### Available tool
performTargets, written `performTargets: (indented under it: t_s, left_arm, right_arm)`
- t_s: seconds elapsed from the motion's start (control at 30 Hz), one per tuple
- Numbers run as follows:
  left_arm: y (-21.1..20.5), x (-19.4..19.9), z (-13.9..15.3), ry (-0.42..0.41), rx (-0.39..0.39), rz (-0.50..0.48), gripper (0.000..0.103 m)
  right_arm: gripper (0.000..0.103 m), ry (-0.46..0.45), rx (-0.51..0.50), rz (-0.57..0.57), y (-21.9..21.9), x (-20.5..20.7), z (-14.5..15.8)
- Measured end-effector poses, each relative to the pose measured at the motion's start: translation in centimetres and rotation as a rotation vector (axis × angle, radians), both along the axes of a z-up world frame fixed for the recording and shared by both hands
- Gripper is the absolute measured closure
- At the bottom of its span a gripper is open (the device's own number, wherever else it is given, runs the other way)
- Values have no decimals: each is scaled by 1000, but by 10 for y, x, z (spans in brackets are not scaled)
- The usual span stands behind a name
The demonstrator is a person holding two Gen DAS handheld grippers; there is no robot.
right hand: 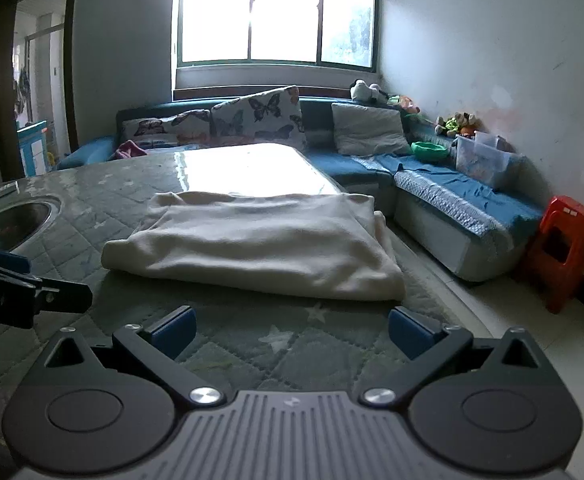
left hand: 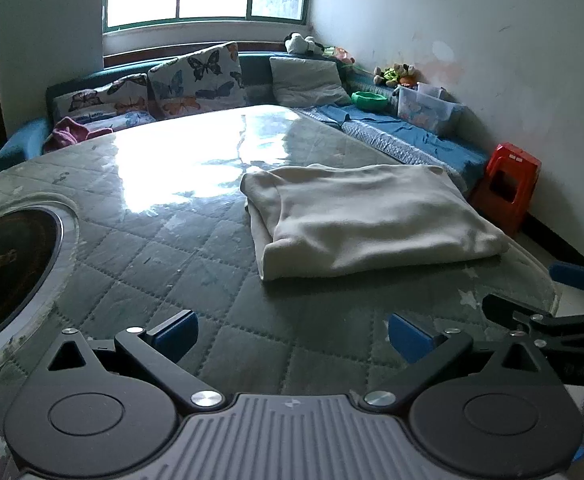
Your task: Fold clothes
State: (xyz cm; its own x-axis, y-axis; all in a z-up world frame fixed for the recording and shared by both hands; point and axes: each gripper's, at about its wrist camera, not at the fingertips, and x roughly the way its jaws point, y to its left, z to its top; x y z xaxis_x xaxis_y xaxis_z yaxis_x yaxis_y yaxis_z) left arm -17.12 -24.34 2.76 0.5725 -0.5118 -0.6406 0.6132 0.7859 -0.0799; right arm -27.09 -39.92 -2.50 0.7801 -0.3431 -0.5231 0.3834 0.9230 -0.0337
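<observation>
A cream garment [left hand: 372, 216] lies folded into a thick rectangle on the quilted green table cover [left hand: 172, 248]. It also shows in the right wrist view [right hand: 260, 240], straight ahead. My left gripper [left hand: 292, 338] is open and empty, held back from the garment's near edge. My right gripper [right hand: 292, 332] is open and empty, just short of the garment's near fold. The right gripper's fingers [left hand: 572, 276] show at the right edge of the left wrist view. The left gripper's finger [right hand: 64, 296] shows at the left of the right wrist view.
A round built-in cooktop [left hand: 8, 264] is set in the table at the left. A blue sofa [right hand: 452, 196] with butterfly pillows [right hand: 260, 116], a green bowl [right hand: 430, 150] and a clear box [right hand: 484, 160] wraps behind. A red stool [right hand: 564, 248] stands on the floor at right.
</observation>
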Motion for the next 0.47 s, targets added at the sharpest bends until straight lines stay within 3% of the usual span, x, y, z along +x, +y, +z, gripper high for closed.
performTargets:
  t_s: [0.47]
  left_arm:
    - [19, -24, -1, -48, -36, 8, 0]
  right_arm:
    - [0, -12, -22, -9, 24, -19, -1]
